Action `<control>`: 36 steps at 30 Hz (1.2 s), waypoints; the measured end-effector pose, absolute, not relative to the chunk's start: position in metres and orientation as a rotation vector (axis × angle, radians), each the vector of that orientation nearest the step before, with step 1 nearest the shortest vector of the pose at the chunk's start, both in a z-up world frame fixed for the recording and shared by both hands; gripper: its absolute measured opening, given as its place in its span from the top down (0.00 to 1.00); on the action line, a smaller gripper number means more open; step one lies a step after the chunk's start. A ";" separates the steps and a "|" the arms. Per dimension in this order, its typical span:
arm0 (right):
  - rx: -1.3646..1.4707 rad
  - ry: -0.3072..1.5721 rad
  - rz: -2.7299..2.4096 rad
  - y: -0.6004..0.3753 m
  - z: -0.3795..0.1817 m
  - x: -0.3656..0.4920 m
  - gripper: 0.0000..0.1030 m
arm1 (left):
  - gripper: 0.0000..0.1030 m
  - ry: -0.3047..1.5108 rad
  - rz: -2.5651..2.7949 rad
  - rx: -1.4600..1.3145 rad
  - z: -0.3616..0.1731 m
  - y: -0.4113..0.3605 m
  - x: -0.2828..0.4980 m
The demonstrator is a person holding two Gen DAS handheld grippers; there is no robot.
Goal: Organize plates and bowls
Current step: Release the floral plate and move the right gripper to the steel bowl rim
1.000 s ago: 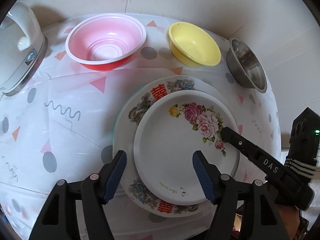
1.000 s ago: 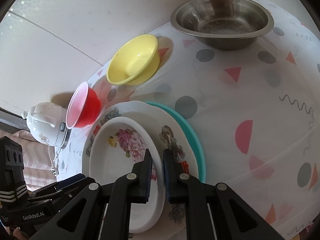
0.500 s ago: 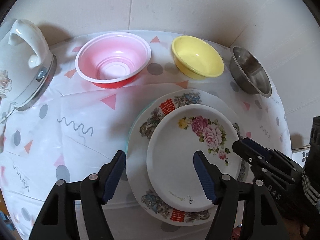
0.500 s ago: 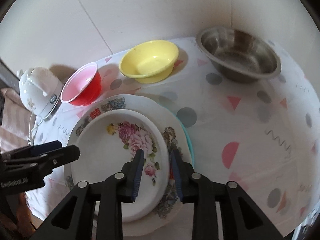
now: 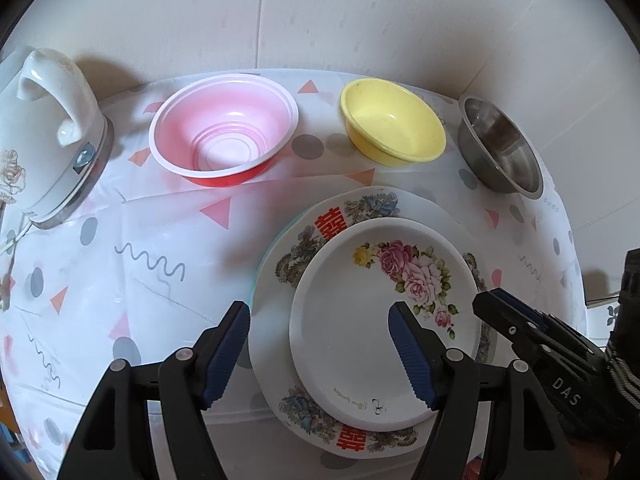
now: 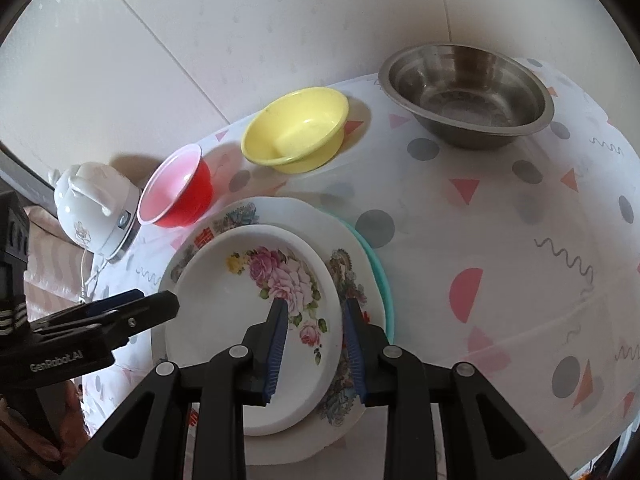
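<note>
The left gripper (image 5: 320, 344) is hovering with its jaws spread wide and holding nothing; the near-left edge of the plate stack is lying in the gap between them. The right gripper (image 6: 316, 344) is sitting with its jaws partly open, straddling the near-right rim of the rose plate (image 6: 224, 312) without clearly gripping it.

That rose plate (image 5: 360, 320) is resting on top of a larger plate with red characters (image 5: 328, 224), which in turn is lying on a teal plate (image 6: 382, 280) whose edge is peeking out just to the right of the right jaws. The whole stack is sitting on the tabletop (image 5: 120, 240), which is wearing a patterned plastic cover.

Beyond the jaws of both grippers, three bowls are standing in a row, apart from one another: a red bowl (image 5: 224, 132) ahead and to the left, a yellow bowl (image 5: 394, 122) straight ahead, and a steel bowl (image 6: 466, 92) ahead and to the right. A white kettle (image 5: 48, 136) is standing far to the left of the left jaws, beside the red bowl.
</note>
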State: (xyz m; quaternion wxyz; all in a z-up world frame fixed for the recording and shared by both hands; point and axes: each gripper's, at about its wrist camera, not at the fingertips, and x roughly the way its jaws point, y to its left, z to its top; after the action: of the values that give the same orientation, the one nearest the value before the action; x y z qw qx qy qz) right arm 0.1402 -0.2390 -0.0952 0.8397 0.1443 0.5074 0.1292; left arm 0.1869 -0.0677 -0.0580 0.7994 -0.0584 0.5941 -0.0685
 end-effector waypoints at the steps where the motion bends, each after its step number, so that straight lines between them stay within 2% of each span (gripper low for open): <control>1: 0.314 1.068 0.271 -0.241 -0.094 0.139 0.72 | 0.29 1.275 -0.146 -0.124 -0.058 -0.069 0.188; 9: 0.388 1.026 0.204 -0.268 -0.086 0.139 0.71 | 0.26 1.259 -0.153 -0.097 -0.053 -0.079 0.198; 16: 0.484 0.980 0.063 -0.326 -0.081 0.152 0.60 | 0.22 1.242 -0.178 -0.113 -0.045 -0.095 0.213; 21: 0.503 0.960 -0.027 -0.364 -0.077 0.168 0.57 | 0.16 1.219 -0.188 -0.107 -0.037 -0.112 0.224; 24: 0.549 0.953 -0.059 -0.385 -0.080 0.181 0.56 | 0.13 1.219 -0.190 -0.096 -0.036 -0.120 0.231; 36: 0.714 0.961 -0.103 -0.427 -0.104 0.244 0.56 | 0.13 1.261 -0.182 -0.077 -0.043 -0.143 0.248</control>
State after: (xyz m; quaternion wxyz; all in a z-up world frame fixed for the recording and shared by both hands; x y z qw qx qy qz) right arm 0.2444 -0.4267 -0.1042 0.8250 0.3358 0.4520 -0.0486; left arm 0.2476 -0.1431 -0.0432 0.8031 -0.0358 0.5886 -0.0852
